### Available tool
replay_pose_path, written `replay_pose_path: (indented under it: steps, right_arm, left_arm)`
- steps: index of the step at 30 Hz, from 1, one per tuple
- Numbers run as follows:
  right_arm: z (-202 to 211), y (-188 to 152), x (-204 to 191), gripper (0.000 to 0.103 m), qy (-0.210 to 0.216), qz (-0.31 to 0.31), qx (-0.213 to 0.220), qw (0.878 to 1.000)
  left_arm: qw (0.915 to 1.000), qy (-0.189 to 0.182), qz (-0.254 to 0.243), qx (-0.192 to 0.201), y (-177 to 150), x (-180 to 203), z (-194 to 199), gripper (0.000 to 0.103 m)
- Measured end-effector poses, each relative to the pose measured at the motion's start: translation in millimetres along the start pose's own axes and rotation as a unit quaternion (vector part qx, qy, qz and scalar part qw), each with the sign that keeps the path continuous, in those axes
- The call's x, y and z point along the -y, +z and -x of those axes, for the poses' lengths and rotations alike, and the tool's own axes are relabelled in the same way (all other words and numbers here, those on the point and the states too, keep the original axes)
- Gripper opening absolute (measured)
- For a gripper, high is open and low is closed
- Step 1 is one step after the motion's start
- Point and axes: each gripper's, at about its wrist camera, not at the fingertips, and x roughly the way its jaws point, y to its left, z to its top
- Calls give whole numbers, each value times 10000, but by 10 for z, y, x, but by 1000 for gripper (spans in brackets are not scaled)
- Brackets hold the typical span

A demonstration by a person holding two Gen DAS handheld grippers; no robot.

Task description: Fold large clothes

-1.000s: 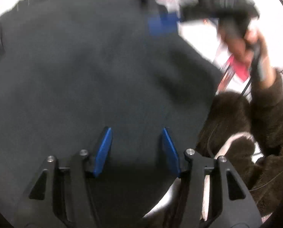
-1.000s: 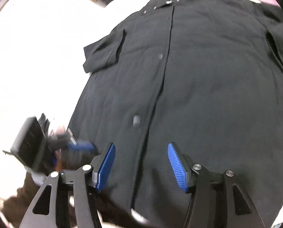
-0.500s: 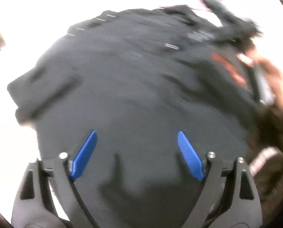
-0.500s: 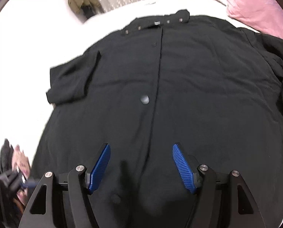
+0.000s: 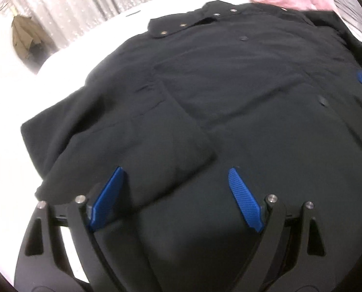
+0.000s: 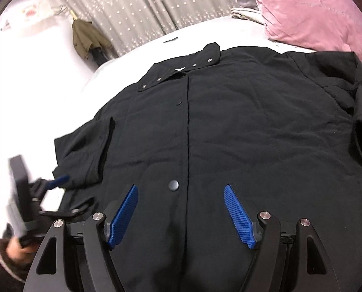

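A large black coat (image 6: 229, 126) lies flat, front up, on the white bed (image 6: 47, 92), collar (image 6: 178, 73) at the far end and snap buttons down the middle. Its left sleeve (image 5: 122, 131) is folded in over the body. My left gripper (image 5: 175, 170) hovers open just above that sleeve's cuff, nothing between its blue pads. My right gripper (image 6: 181, 187) hangs over the front placket near the lower button (image 6: 173, 185); its jaws are opening and hold nothing. In the right wrist view, a blue finger of the left gripper (image 6: 59, 180) shows beside the sleeve, with the person's hand (image 6: 13, 248) behind it.
A pink pillow (image 6: 310, 12) and folded linens (image 6: 244, 9) lie at the bed's far right. An olive jacket (image 6: 86, 36) hangs before a grey dotted curtain (image 6: 144, 7). Bare white sheet spreads left of the coat.
The left gripper swung across the coat to the left sleeve and its jaws spread wide. The right gripper drew back toward the hem, tilted up, and its jaws widened.
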Motion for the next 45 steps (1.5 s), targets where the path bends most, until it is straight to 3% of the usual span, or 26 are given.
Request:
replay_pose_path:
  steps: [3, 4, 5, 9, 10, 14, 17, 20, 21, 23, 26, 30, 33, 38, 39, 41, 45]
  right_arm:
    - [-27, 45, 12, 75, 82, -37, 57, 9999]
    - [-41, 55, 11, 75, 73, -22, 56, 10000]
    - [-65, 69, 9, 75, 52, 7, 49, 10000]
    - [-138, 84, 39, 75, -56, 27, 26, 10000]
    - [-145, 87, 49, 75, -71, 10, 24, 10000]
    - [-193, 82, 88, 75, -118, -38, -29, 9999]
    - [-193, 70, 77, 75, -145, -11, -18, 9999]
    - [-196, 68, 55, 75, -163, 31, -4, 9999]
    - [-202, 71, 48, 75, -155, 31, -10, 9999]
    - [-214, 70, 30, 75, -122, 21, -16, 9999]
    - [-234, 72, -32, 75, 75, 11, -28, 10000]
    - [-247, 42, -156, 75, 109, 231, -11, 9997]
    - [-288, 34, -221, 75, 136, 383, -85, 9991]
    - [-353, 26, -242, 75, 147, 437, -124, 9989]
    - [-364, 31, -243, 75, 139, 438, -127, 9989]
    - [-386, 32, -244, 75, 114, 439, -129, 9989]
    - [-394, 28, -226, 76, 99, 418, -146, 9990]
  left_arm:
    - [9992, -161, 310, 208, 38, -146, -11, 66]
    - [9982, -355, 407, 264, 53, -192, 30, 39]
    - [9977, -387, 471, 296, 56, -229, 105, 25]
    - [9921, -205, 806, 942, 127, -618, 564, 13]
    - [9888, -106, 991, 1114, 131, -808, 715, 6]
    - [9726, 263, 1800, 1450, 42, -1626, 1078, 5]
    - [9532, 583, 2580, 1462, -256, -2307, 1261, 5]
    - [9478, 328, 2893, 1297, -544, -2607, 1289, 8]
    - [9488, 318, 2873, 1271, -624, -2600, 1312, 14]
    - [9553, 216, 2690, 1204, -732, -2511, 1306, 61]
    - [9679, -159, 2217, 1174, -613, -2165, 1056, 69]
    - [9852, -672, 1338, 833, -428, -1577, 712, 69]
    - [9918, -926, 639, 612, -328, -1094, 463, 69]
    - [9962, -649, -307, 498, -230, -494, 206, 69]
    - [9969, -490, -438, 440, -221, -403, 142, 62]
    - [9968, -252, -612, 442, -185, -323, 120, 16]
    - [9965, -178, 134, 804, -108, -668, 433, 12]
